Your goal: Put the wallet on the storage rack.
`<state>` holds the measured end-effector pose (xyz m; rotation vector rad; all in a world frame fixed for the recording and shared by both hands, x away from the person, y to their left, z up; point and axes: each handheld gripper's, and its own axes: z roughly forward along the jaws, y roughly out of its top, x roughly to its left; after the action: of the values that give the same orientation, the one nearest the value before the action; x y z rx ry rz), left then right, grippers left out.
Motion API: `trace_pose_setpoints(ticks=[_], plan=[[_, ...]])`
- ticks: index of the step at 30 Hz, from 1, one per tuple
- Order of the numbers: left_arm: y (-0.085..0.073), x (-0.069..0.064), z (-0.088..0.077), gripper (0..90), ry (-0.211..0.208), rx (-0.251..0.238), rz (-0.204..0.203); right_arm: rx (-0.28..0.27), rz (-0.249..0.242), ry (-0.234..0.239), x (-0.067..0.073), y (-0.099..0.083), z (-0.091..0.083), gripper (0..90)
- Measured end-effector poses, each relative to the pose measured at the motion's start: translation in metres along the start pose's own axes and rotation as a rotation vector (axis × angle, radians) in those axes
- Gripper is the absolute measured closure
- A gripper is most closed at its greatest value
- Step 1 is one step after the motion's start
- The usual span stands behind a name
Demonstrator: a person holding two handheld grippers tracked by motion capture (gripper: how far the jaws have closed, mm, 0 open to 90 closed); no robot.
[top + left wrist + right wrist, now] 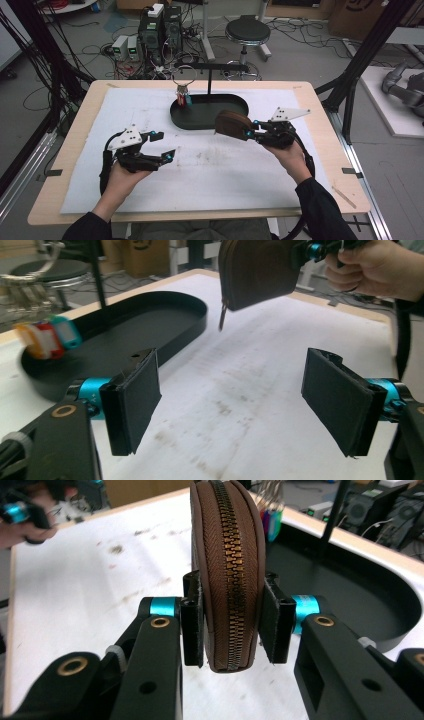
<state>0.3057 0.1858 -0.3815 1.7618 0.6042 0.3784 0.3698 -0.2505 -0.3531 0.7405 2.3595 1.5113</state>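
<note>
A brown zipped pouch point(233, 124) hangs above the white mat, near the front edge of the black oval tray point(237, 116). My right gripper point(248, 132) is shut on the pouch point(227, 575), with both pads pressed against its flat sides and the brass zipper facing the camera. My left gripper point(164, 146) stands open over the mat at the left with nothing between its pads point(135, 405). From the left gripper view the pouch point(257, 270) hangs up ahead, its zipper pull dangling. A bunch of keys with red and teal tags point(184, 97) hangs from a ring over the tray's left end.
A black stand point(209, 80) rises from the tray and carries the key ring. The white mat point(210, 170) covers most of the wooden table point(75, 150). Behind the table stand a stool point(247, 32), computer boxes and many cables.
</note>
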Motion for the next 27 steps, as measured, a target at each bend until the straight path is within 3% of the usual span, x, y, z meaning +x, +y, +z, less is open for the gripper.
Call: trace_pose_setpoints(ticks=[7, 14, 27], plan=[[-0.009, 0.004, -0.016, 20.9, 0.064, -0.012, 0.004, -0.003, 0.012, -0.064, -0.011, 0.016, 0.011, 68.4], [-0.012, 0.006, -0.021, 20.9, 0.091, -0.02, 0.012, -0.002, 0.03, -0.107, -0.02, 0.026, 0.029, 68.4], [-0.013, 0.004, -0.017, 20.9, 0.093, -0.015, 0.023, 0.017, 0.039, -0.149, -0.026, 0.042, 0.066, 68.4]])
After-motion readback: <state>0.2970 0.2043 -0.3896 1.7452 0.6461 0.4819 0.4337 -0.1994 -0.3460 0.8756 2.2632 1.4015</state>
